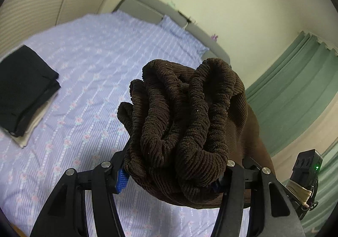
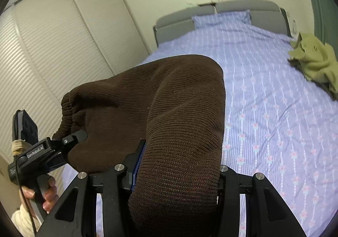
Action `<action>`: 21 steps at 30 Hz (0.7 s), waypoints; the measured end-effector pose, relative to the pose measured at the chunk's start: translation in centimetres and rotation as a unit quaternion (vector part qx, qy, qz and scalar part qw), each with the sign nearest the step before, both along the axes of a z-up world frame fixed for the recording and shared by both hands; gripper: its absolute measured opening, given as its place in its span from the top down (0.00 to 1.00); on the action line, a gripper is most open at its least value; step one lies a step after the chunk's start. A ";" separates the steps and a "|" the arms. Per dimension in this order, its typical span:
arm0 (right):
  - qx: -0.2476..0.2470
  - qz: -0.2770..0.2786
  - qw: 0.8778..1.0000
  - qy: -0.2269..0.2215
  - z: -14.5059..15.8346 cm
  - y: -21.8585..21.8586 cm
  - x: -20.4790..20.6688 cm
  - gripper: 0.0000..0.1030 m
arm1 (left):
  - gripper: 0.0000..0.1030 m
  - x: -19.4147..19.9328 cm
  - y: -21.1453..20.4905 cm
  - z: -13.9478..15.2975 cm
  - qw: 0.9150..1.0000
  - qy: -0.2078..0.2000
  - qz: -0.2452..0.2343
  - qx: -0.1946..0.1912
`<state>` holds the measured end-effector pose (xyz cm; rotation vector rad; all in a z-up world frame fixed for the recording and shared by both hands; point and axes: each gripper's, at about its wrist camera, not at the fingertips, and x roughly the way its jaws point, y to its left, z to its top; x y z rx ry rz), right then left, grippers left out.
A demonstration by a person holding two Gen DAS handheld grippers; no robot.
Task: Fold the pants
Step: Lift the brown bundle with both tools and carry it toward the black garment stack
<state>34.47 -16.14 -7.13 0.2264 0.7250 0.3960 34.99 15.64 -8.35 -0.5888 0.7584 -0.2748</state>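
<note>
Brown ribbed pants (image 1: 181,123) fill my left gripper (image 1: 173,175), which is shut on a thick bunch of the elastic waistband and holds it above the bed. My right gripper (image 2: 177,173) is shut on another fold of the same brown pants (image 2: 169,114), also lifted off the bed. In the right wrist view the left gripper (image 2: 69,139) shows at the left edge, clamped on the gathered waistband, with a hand on its handle. The fabric hides most of both pairs of fingertips.
The bed (image 1: 95,63) has a lilac flowered sheet and a grey headboard (image 2: 238,6). A folded black garment on a cream one (image 1: 23,91) lies at its left. An olive green garment (image 2: 314,59) lies crumpled at the right. Green curtains (image 1: 295,85) and louvred closet doors (image 2: 52,46) stand around.
</note>
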 end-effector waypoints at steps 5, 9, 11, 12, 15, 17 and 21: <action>0.007 0.023 0.999 -0.025 1.7 -0.1 -2.5 0.56 | 0.44 -4.5 0.6 3.2 0.999 -0.027 0.026 0.012; 0.012 0.039 0.999 -0.035 2.7 0.8 -4.6 0.56 | 0.44 -7.1 2.0 4.8 0.998 -0.042 0.039 0.020; 0.014 0.045 0.998 -0.040 3.1 1.6 -5.3 0.56 | 0.44 -8.0 3.1 5.3 0.998 -0.050 0.045 0.021; 0.015 0.047 0.998 -0.043 3.4 2.2 -5.7 0.56 | 0.44 -8.3 3.8 5.4 0.997 -0.053 0.047 0.021; 0.012 0.050 0.997 -0.051 3.8 3.9 -6.0 0.56 | 0.44 -8.9 6.5 5.6 0.997 -0.061 0.051 0.014; 0.009 0.049 0.997 -0.057 3.9 5.6 -5.8 0.56 | 0.44 -8.9 8.8 5.7 0.997 -0.066 0.049 0.011; 0.011 0.033 0.997 -0.066 4.3 10.2 -6.2 0.56 | 0.44 -8.3 13.0 6.1 0.997 -0.074 0.028 0.012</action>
